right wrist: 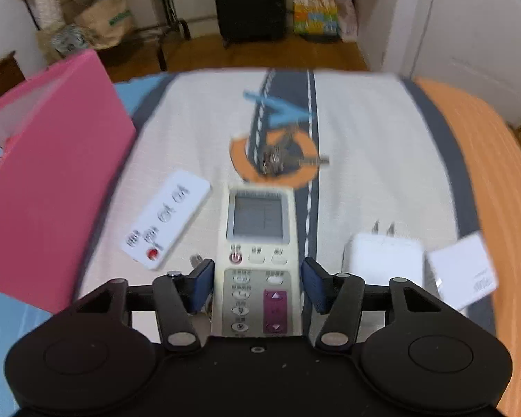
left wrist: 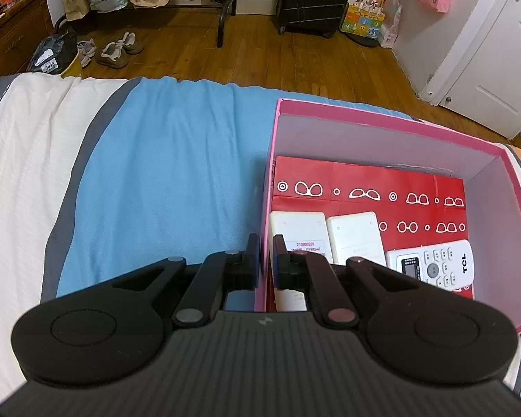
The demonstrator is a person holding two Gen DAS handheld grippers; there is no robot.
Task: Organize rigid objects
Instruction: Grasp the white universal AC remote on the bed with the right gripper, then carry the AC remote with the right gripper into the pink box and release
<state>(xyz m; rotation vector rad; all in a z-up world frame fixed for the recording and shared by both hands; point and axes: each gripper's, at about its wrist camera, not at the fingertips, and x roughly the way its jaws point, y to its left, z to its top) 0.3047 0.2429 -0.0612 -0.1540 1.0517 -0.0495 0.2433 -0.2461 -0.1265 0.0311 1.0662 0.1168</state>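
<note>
**A:** Pink cardboard, that was the open box (left wrist: 382,128); the left claw (left wrist: 265,246) had its fingers astride the near left wall, one pad outside, one inside, nearly together. Whether they truly pinched the wall I could not tell.

**B:** And inside it?

**A:** Just ahead of that claw, two white plastic remotes lying face down (left wrist: 300,229), and to their right a white TCL remote with grey buttons (left wrist: 434,267), all on red patterned paper.

**B:** The right claw?

**A:** The right claw (right wrist: 257,279) was spread wide, released, with a cream rectangular air-conditioner remote (right wrist: 258,253) lying on the bedspread between its blue pads, neither pad touching it.

**B:** Risks?

**A:** The view was blurred. Closing off-centre could twist the cream remote out sideways, or nudge the slim white remote with a red button (right wrist: 166,219) just left of it.
</note>
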